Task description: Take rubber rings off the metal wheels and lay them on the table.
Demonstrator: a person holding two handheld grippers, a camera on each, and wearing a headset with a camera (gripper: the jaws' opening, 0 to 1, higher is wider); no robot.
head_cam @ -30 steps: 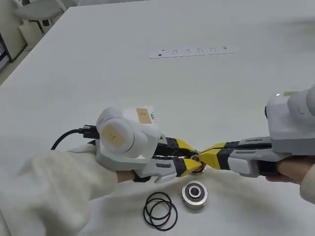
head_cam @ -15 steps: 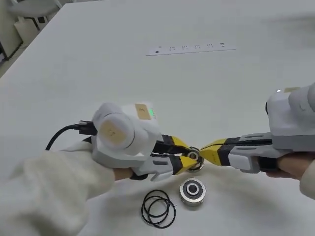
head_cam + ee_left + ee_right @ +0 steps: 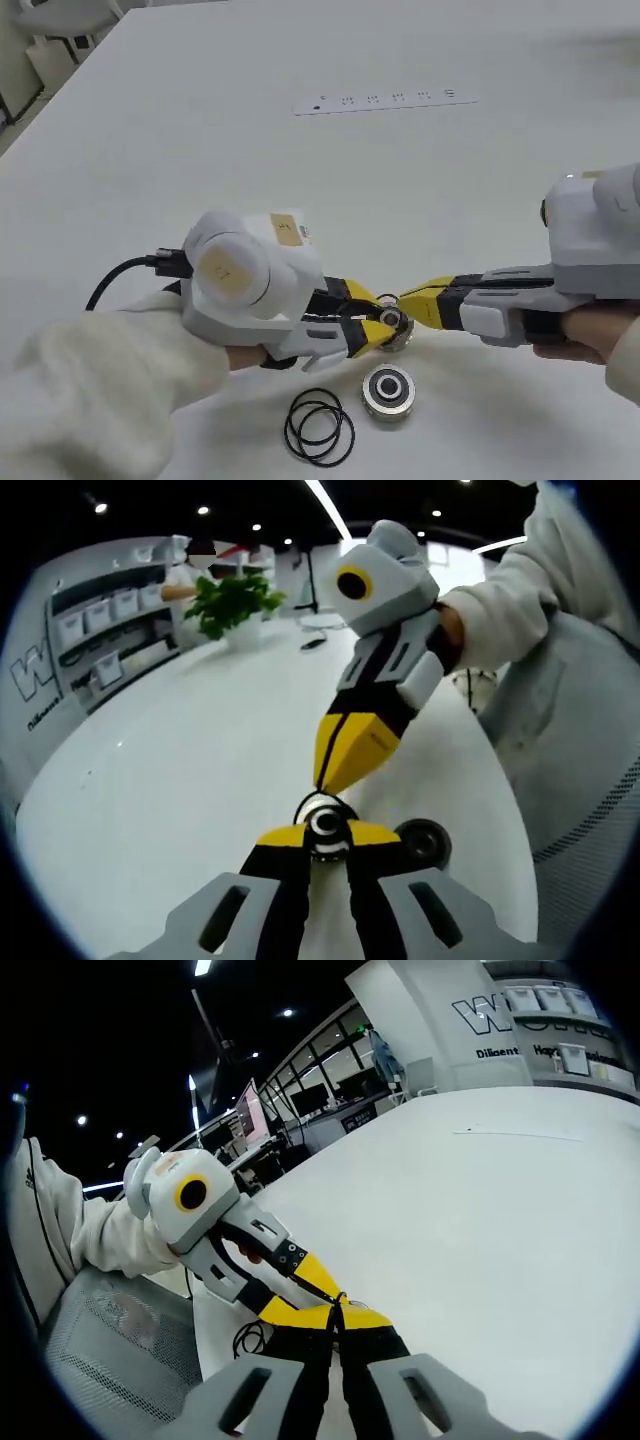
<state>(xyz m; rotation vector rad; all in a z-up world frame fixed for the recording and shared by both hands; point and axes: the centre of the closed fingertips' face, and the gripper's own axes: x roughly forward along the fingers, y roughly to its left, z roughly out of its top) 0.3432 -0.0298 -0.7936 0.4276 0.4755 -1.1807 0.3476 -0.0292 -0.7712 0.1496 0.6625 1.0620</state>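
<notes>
White table, power strip lying at far side; its markings too small to read. Bkgd in right gripper view: wall w/ big letters starting "W", rest cut off. A smaller line under it begins "Diligent", remainder unreadable. Left gripper view: a "W" on left wall, shelves, potted plant.

Left gripper: 2 tan stickers on its white housing, print illegible. Jaws clamped on held wheel, near centre of table. In head view wheel is mostly hidden by the yellow tips.

Right gripper: comes in from right, jaws pressed together, tips touching held wheel's rim. Thin dark loop shows at the tips in head view; cannot tell if a ring is pinched.

2nd wheel lies flat on table, just nearer than the grippers; whether it carries a ring is unclear. Rubber rings lie overlapped just left of it, approx 3, count hard to make out. Cream sleeve cut off at near left.
</notes>
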